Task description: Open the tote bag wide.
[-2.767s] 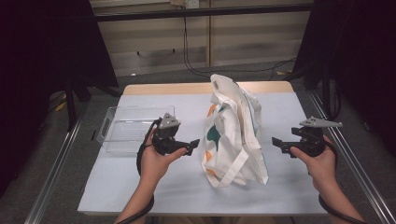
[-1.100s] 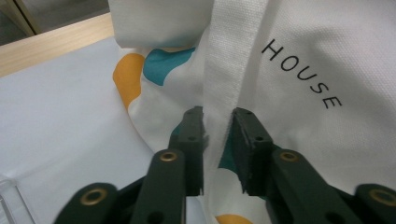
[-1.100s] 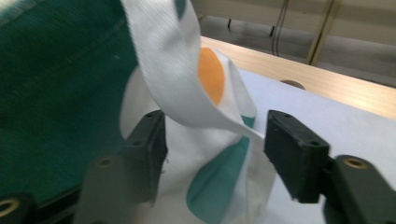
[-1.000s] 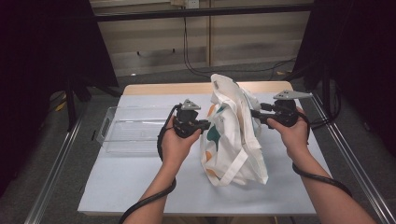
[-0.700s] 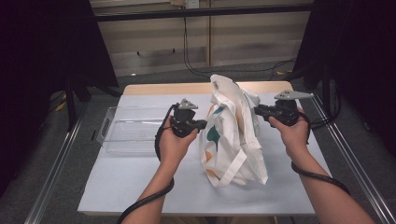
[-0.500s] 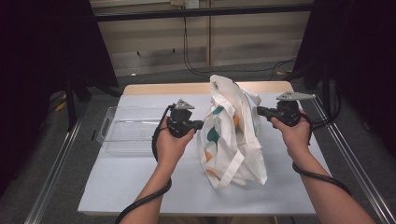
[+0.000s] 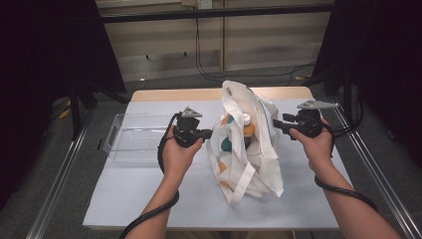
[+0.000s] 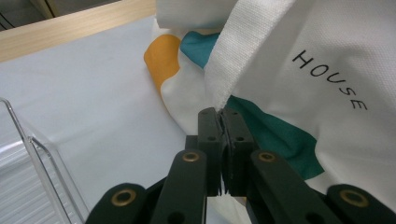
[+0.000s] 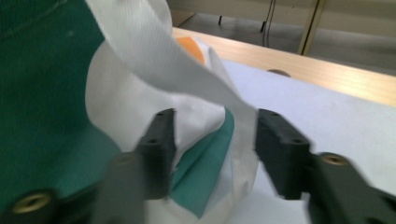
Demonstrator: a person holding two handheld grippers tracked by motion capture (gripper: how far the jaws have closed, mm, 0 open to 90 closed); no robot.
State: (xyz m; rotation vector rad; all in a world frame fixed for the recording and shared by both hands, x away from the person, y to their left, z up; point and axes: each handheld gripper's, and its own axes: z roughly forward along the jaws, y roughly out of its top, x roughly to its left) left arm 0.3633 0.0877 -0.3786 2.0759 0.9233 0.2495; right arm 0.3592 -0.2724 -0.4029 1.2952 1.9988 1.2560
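Centre frame: left gripper (image 8: 223, 122) is pinching the tote bag (image 7: 246, 149) rim; right gripper (image 9: 212, 135), jaws apart, is straddling the opposite strap (image 9: 154, 65), likely to spread the mouth.

Even overhead light keeps my bench (image 7: 149, 189) bright against dark surroundings; shadows are soft, and my right gripper view is blurred, my jaws smeared

lab | black curtains (image 7: 45, 59) | railed test table (image 7: 149, 189) | wall cables (image 7: 199, 55)
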